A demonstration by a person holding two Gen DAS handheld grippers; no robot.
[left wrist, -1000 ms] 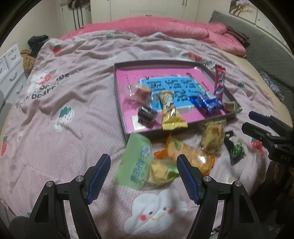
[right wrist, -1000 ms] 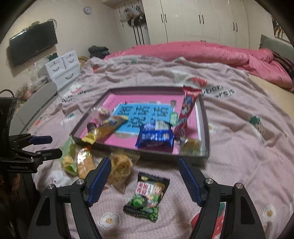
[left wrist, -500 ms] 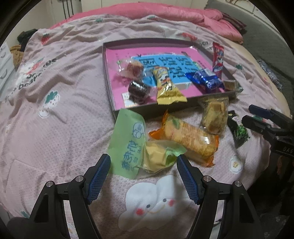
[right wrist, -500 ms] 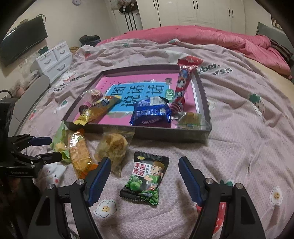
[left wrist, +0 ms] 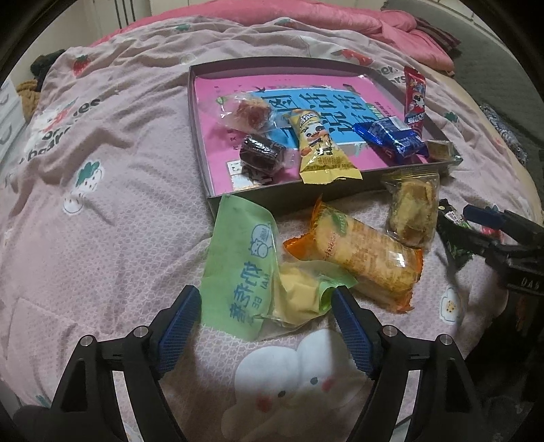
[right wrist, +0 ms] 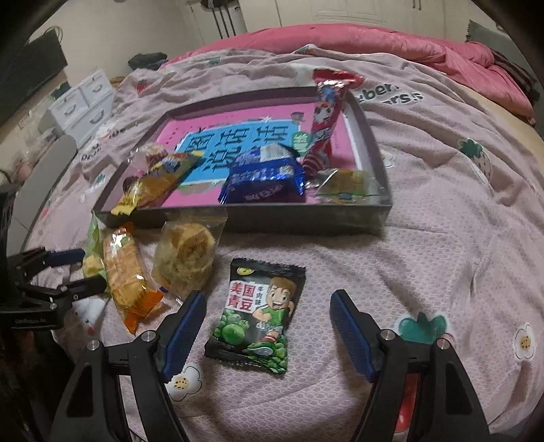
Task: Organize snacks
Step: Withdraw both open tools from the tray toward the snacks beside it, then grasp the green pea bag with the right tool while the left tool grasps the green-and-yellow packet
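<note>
Both tools are spread: left tool (left wrist: 265, 312) brackets the light, crinkly green packet (left wrist: 244, 268); right tool (right wrist: 267, 323) the pea bag (right wrist: 258, 314). We pinch each mid-body, gently.

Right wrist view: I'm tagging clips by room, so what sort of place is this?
Most likely a bedroom: the tray sits on a bed's strawberry-print cover, with a pink duvet and a white drawer unit behind.

Pink-quilted bed (right wrist: 442, 190), white drawers (right wrist: 85, 102), cream wall (right wrist: 136, 30).
</note>
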